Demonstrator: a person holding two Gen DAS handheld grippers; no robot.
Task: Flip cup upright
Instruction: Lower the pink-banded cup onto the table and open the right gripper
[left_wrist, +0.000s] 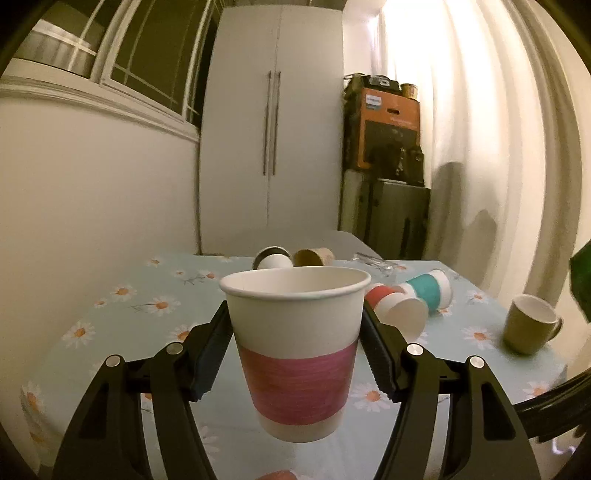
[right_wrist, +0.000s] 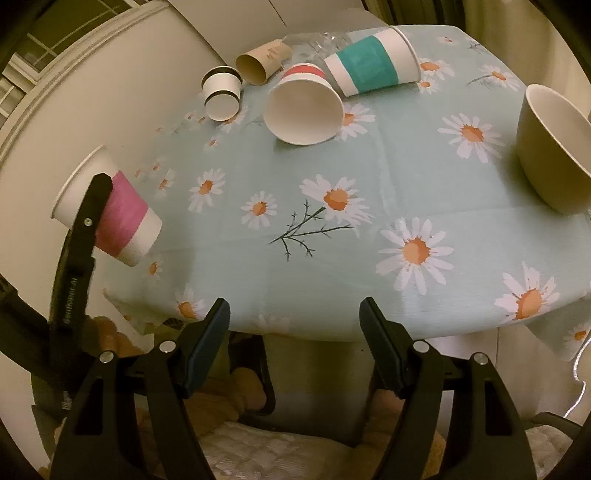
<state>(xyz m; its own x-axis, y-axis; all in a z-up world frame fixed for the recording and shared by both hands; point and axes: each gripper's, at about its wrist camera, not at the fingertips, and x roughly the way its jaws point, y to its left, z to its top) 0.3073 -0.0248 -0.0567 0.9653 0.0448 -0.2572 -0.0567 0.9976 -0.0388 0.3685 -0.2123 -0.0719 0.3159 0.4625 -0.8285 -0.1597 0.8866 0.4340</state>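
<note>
Left wrist view: the pink-banded paper cup (left_wrist: 295, 350) is clamped between the fingers of the left gripper (left_wrist: 295, 332), mouth upward, base clear of the surface (left_wrist: 110, 332). The surface is covered by a pale blue daisy-print cloth. Beyond the held cup, a red-banded cup (left_wrist: 397, 312) and a teal-banded cup (left_wrist: 430, 290) are seen lying on their sides, touching or nearly so. A black-rimmed small cup (left_wrist: 271, 259) and a brown cup (left_wrist: 314, 257) lie further back. An olive mug (left_wrist: 530, 328) stands at the right.

Right wrist view: the right gripper (right_wrist: 294, 343) is held with its fingers apart, nothing between them, at the near edge of the surface (right_wrist: 332, 258). The pink-banded cup (right_wrist: 110, 210) is seen at far left, gripped by the left gripper (right_wrist: 86, 218), over the surface's left edge.
</note>
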